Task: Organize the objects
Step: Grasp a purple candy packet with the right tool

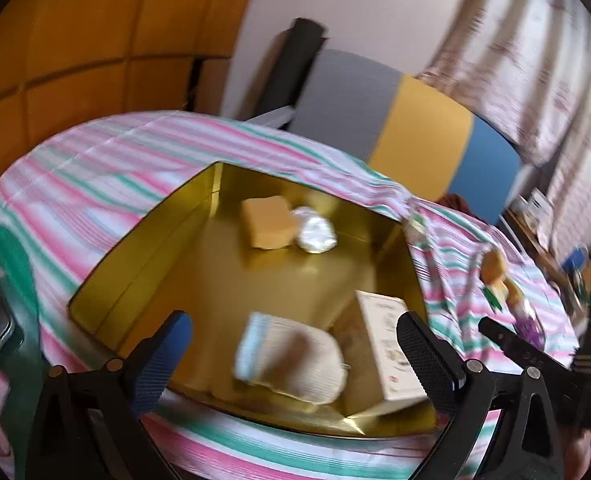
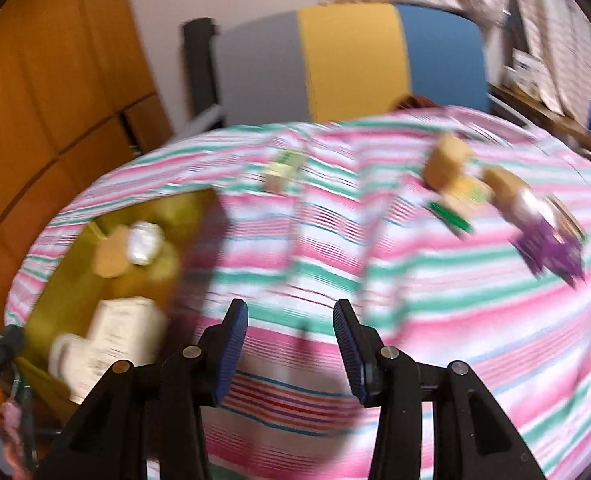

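Observation:
A gold tray (image 1: pixel 143 264) sits sunk in the striped cloth (image 1: pixel 95 168). It holds a yellow sponge (image 1: pixel 269 222), a foil ball (image 1: pixel 315 230), a white carton (image 1: pixel 391 352) and a knitted pouch (image 1: pixel 295 356). My left gripper (image 1: pixel 295 360) hovers over the tray's near edge, open wide, with the pouch below the gap and not touched. My right gripper (image 2: pixel 291 344) stands open over the cloth with nothing between its fingers. Beyond it, loose on the cloth, lie a small green-white box (image 2: pixel 283 168), a yellow block (image 2: pixel 443 160), a green pen (image 2: pixel 451 216) and a purple item (image 2: pixel 551 252).
A grey, yellow and blue chair back (image 2: pixel 351 60) stands behind the table. Wooden cabinets (image 2: pixel 35 100) fill the left. A cluttered shelf (image 2: pixel 535 76) is at the far right. The tray (image 2: pixel 55 280) lies left of my right gripper. Both views are motion-blurred.

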Tool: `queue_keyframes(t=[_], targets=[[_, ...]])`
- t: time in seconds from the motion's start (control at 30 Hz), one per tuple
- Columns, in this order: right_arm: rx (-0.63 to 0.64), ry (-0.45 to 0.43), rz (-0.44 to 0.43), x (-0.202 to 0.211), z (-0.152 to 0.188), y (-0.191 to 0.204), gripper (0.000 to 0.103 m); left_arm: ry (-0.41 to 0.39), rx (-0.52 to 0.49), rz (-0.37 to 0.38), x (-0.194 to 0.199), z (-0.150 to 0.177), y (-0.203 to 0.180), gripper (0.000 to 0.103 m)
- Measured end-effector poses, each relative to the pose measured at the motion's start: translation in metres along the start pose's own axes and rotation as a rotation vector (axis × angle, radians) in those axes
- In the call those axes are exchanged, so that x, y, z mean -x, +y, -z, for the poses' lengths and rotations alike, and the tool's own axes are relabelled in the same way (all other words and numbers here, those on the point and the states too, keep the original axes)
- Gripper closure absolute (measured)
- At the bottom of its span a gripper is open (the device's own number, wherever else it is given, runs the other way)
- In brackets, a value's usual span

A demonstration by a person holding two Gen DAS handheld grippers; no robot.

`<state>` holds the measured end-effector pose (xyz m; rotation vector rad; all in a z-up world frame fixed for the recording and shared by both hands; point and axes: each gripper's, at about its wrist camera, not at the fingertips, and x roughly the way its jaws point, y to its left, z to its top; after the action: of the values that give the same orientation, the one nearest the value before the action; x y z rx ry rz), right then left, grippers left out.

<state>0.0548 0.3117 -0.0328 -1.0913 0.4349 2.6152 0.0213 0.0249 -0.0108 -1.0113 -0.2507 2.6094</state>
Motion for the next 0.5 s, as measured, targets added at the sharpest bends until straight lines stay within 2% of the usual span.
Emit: queue_keyframes(t=[0.2,0.3,0.43,0.5], targets=[[-0.066,0.048,0.136,-0.003,0.025,-0.076,0.058,0.008,-0.147,0.074,0.004,0.017,-0.04,0.0],[-0.156,-0.013,0.211,0.01,0.03,-0.123,0.058,0.013,-0.197,0.121,0.008,0.024,-0.058,0.0],[-0.323,-0.085,0.393,0.024,0.017,-0.187,0.058,0.039,-0.244,0.163,0.009,0.033,-0.081,0.0],[-0.431,-0.104,0.41,0.027,0.008,-0.221,0.058,0.057,-0.261,0.171,0.007,0.038,-0.09,0.0]])
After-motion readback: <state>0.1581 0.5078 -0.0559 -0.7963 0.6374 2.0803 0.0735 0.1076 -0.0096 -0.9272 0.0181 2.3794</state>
